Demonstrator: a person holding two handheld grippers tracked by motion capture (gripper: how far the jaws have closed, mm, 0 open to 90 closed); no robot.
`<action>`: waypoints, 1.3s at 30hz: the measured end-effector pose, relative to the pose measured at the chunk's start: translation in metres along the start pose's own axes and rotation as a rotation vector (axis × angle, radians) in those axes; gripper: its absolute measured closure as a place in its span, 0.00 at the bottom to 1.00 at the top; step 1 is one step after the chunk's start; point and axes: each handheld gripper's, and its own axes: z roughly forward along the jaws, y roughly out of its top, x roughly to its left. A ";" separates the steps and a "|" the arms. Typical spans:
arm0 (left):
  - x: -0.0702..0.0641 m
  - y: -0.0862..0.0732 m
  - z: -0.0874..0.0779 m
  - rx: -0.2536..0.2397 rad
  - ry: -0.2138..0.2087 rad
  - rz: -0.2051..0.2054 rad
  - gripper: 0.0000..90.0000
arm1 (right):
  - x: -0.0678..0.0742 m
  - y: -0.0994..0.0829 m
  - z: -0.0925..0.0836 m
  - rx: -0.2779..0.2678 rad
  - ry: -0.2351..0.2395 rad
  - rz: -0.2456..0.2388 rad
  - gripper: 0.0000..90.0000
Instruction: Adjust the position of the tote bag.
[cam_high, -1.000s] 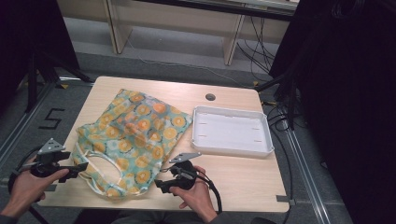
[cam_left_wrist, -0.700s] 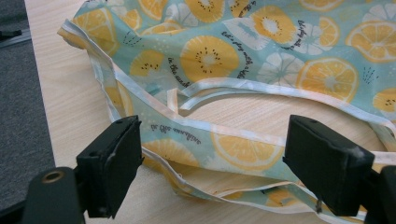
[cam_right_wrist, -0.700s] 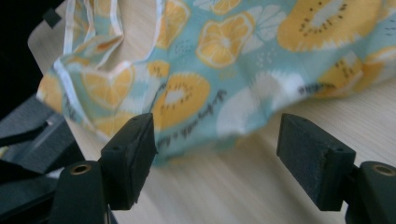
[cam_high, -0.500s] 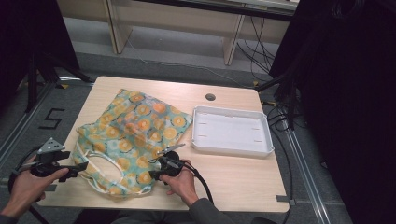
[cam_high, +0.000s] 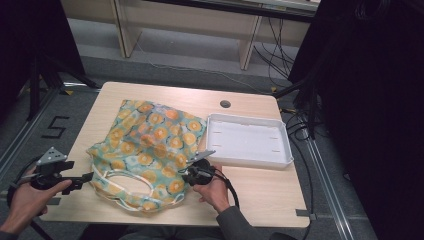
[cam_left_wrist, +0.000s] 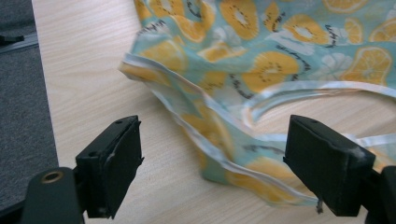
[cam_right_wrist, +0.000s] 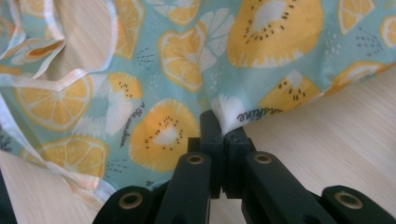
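Right gripper (cam_right_wrist: 223, 128): jaws pressed together, pinching a fold at the edge of the fruit-print cloth bag (cam_right_wrist: 187, 70). They have just been closing, with the cloth between them. Most of the bag spreads ahead of and to the left of the jaw tips; bare wooden table (cam_right_wrist: 336, 121) lies to their right. In the high view the right gripper (cam_high: 189, 174) sits at the bag's (cam_high: 150, 145) near right edge.

Left gripper (cam_left_wrist: 212, 163): jaws wide apart, holding nothing. A corner of the bag (cam_left_wrist: 261, 60) with its pale trim lies between and just ahead of the jaws, nearer the right jaw; contact with the pads cannot be told. The high view has the left gripper (cam_high: 86, 177) just beside the bag's white handles (cam_high: 125, 182).

White tray (cam_high: 248, 160) sits on the table (cam_high: 260, 195) just beyond the right gripper, beside the bag.
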 end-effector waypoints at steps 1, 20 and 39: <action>0.000 0.000 0.000 0.000 0.000 0.000 0.20 | -0.003 -0.001 -0.002 -0.001 0.004 0.005 1.00; -0.003 0.000 0.000 0.020 -0.019 0.018 0.19 | -0.030 -0.018 -0.040 0.033 -0.104 0.036 0.76; -0.003 -0.002 0.002 0.032 -0.019 0.019 0.19 | 0.057 -0.031 -0.038 0.022 0.224 -0.244 0.39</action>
